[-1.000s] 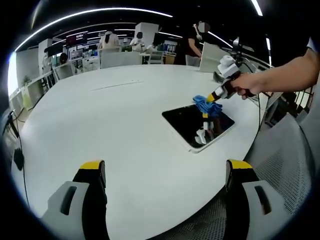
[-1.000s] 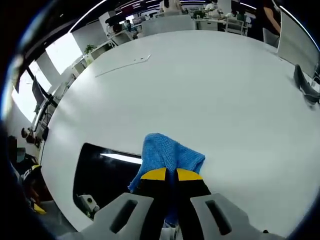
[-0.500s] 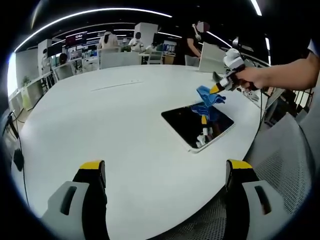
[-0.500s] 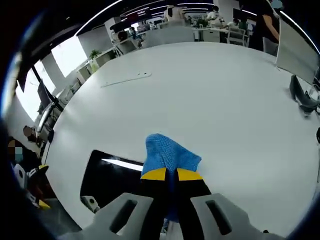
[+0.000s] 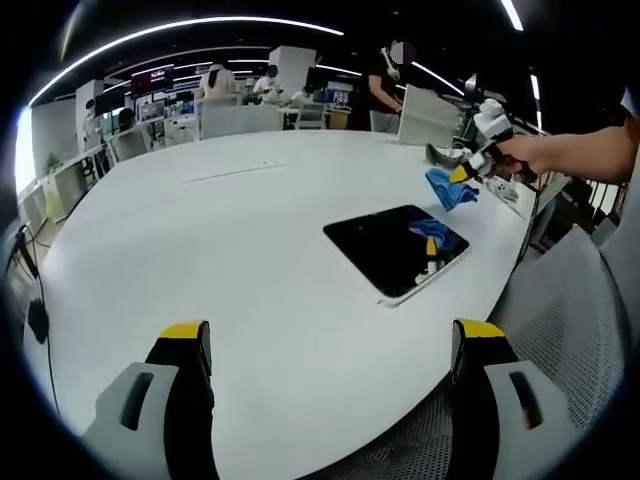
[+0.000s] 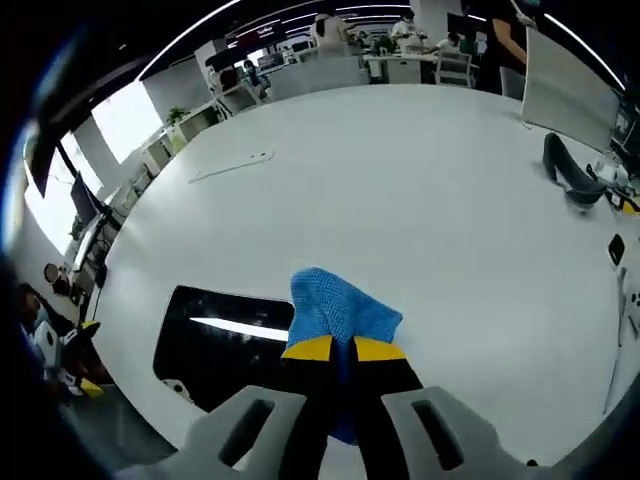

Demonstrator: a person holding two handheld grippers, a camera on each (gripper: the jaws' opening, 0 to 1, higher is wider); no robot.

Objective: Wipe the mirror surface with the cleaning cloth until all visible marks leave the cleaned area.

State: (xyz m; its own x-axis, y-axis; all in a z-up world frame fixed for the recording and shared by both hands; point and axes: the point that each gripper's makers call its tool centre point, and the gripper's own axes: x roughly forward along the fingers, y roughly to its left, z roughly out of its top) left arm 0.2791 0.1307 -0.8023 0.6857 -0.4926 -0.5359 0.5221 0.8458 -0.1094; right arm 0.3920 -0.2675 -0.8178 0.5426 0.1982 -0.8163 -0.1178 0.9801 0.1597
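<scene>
lifting the cleaning cloth [image 6: 338,310] clear of the mirror [image 5: 396,246] with my right gripper [image 6: 334,349], i now hold it in the air past the mirror's far right edge; a second ago it was pressed on the glass near the far corner, half a second ago it was just rising. in the left gripper view the right gripper [image 5: 463,174] and the blue cloth [image 5: 448,188] hang above the bench [image 5: 220,250], apart from the mirror, and only their reflection shows in the dark glass. i judge that this wiping stroke is over; whether marks remain on the glass i cannot tell from here.

my right gripper's jaws are pinched tight on the cloth. my left gripper [image 5: 333,342] stays wide apart and idle over the near edge of the bench, carrying nothing.

counting: one mirror, lying flat on the right part of the bench; one cloth; two grippers; one white bench.
</scene>
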